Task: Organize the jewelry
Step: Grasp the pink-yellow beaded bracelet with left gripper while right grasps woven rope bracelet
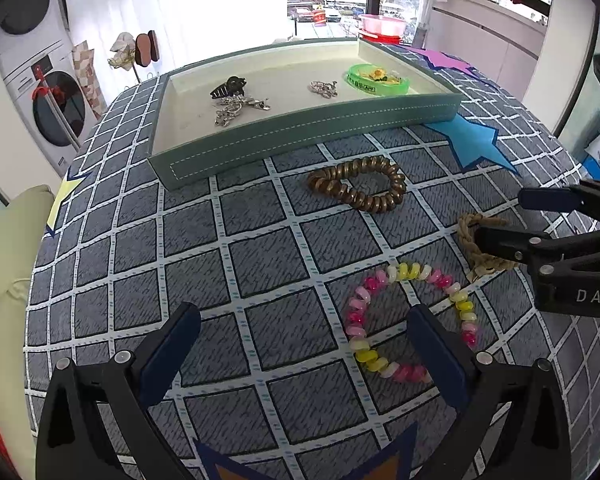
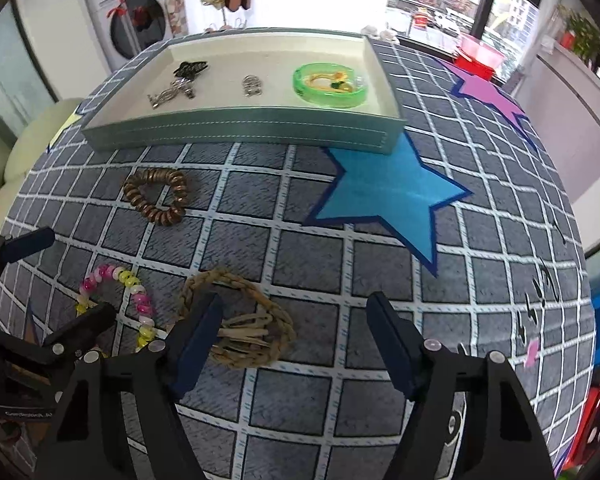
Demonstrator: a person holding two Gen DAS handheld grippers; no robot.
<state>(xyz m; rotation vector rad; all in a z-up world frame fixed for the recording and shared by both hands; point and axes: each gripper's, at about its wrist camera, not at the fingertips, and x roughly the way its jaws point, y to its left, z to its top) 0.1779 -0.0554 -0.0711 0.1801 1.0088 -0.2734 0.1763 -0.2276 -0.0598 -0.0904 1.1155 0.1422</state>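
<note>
A green tray (image 1: 300, 128) (image 2: 240, 132) with a cream lining holds a black hair claw (image 1: 230, 86), silver pieces (image 1: 238, 108) and a green plastic dish (image 1: 376, 78). In front of it on the checked cloth lies a bronze coil hair tie (image 1: 358, 184) (image 2: 156, 196). My left gripper (image 1: 302, 314) is open low over the cloth, its right finger over the pink-and-yellow coil bracelet (image 1: 380, 280) (image 2: 140, 304). My right gripper (image 2: 294, 304) is open too. Its left finger reaches into the loop of a woven straw bracelet (image 2: 260, 344) (image 1: 466, 226), without pinching it.
A blue paper star (image 1: 472, 142) (image 2: 384, 196) lies by the tray's right corner, and a purple star (image 2: 488, 94) sits beyond it. The round table drops away on all sides. A pale cushion (image 1: 16, 240) sits left, and a washing machine (image 1: 48, 92) stands behind.
</note>
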